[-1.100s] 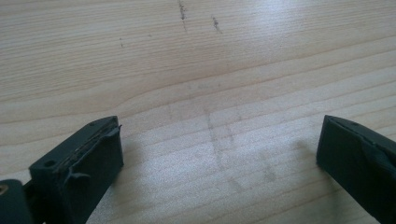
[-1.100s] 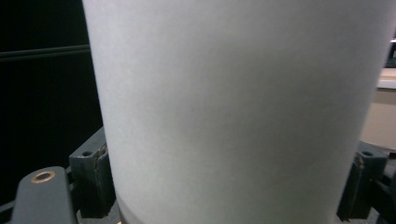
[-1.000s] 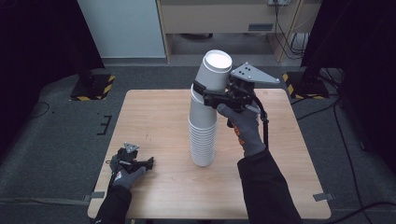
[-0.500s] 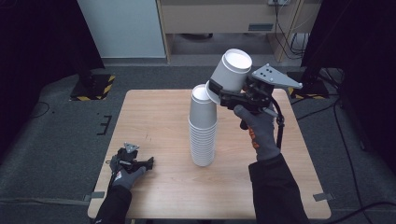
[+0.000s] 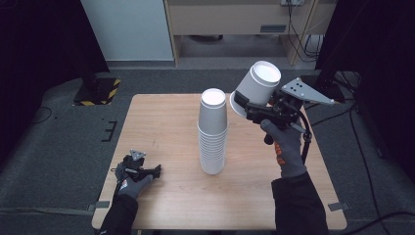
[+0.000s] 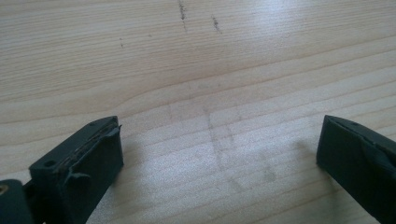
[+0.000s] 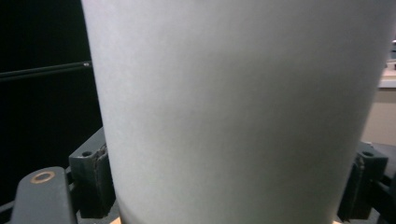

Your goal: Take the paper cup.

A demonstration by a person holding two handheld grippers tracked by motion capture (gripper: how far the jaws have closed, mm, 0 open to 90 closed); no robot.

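A tall stack of white paper cups (image 5: 213,134) stands upside down near the middle of the wooden table (image 5: 166,122). My right gripper (image 5: 250,108) is shut on one single white cup (image 5: 257,87), lifted clear of the stack and tilted up to the right of it. In the right gripper view that cup (image 7: 238,107) sits between the two jaws. My left gripper (image 5: 147,172) rests low at the table's front left, open. In the left gripper view its jaws stand wide apart over bare wood, with nothing between them.
Behind the table stand a white panel (image 5: 129,29) and a wooden cabinet (image 5: 235,19) with cables (image 5: 303,39). A yellow-black striped base (image 5: 100,90) lies on the grey floor at the left. Dark curtains flank both sides.
My right gripper has pulled the top cup off the stack and carried it up and to the right, tilting it. The left gripper has stayed put.
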